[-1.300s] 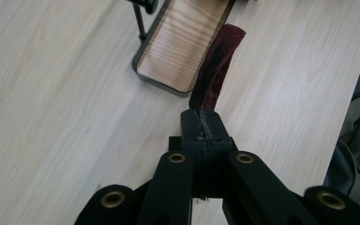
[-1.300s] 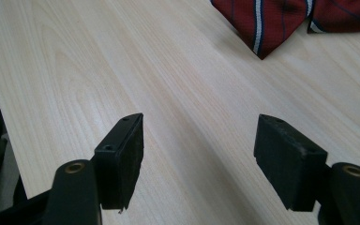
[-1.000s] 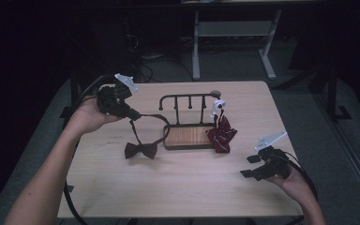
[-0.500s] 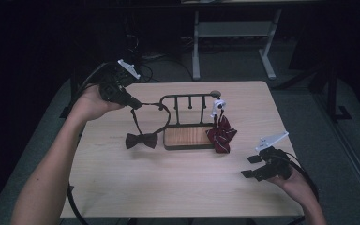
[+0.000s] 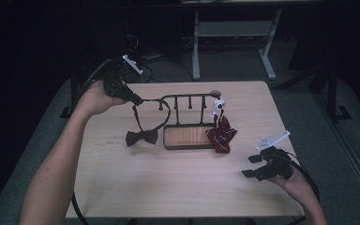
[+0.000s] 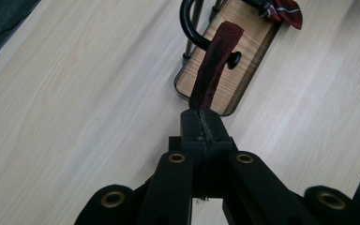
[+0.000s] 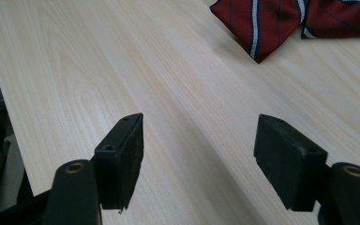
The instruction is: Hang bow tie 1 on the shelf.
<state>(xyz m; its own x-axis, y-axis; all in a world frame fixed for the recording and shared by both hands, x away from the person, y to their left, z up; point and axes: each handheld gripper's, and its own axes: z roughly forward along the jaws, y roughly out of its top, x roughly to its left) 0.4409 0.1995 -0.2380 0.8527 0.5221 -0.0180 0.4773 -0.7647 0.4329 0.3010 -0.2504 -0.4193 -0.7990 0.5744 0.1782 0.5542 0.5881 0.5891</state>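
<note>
Two bow ties are in play on the wooden table [image 5: 168, 187]. One, a dark bow tie [image 5: 142, 137], lies on the wood just left of the rack [image 5: 190, 123], and its strap [image 6: 214, 65] runs up to the left gripper [image 5: 138, 100], whose jaws are clenched on the strap end near the rack's left post. The other, a striped red bow tie [image 5: 221, 133], hangs at the right end of the rack, its lower edge on the table. The right gripper [image 5: 255, 165] rests near the table's right front edge, jaws spread wide and holding nothing.

The likely aim is to loop the strap over one of the pegs. The grip is only on the thin end of the strap, so it could slip out if pulled hard. Dragging sideways might also snag the strap on the post and tug the light rack across the table, disturbing the red tie
</note>
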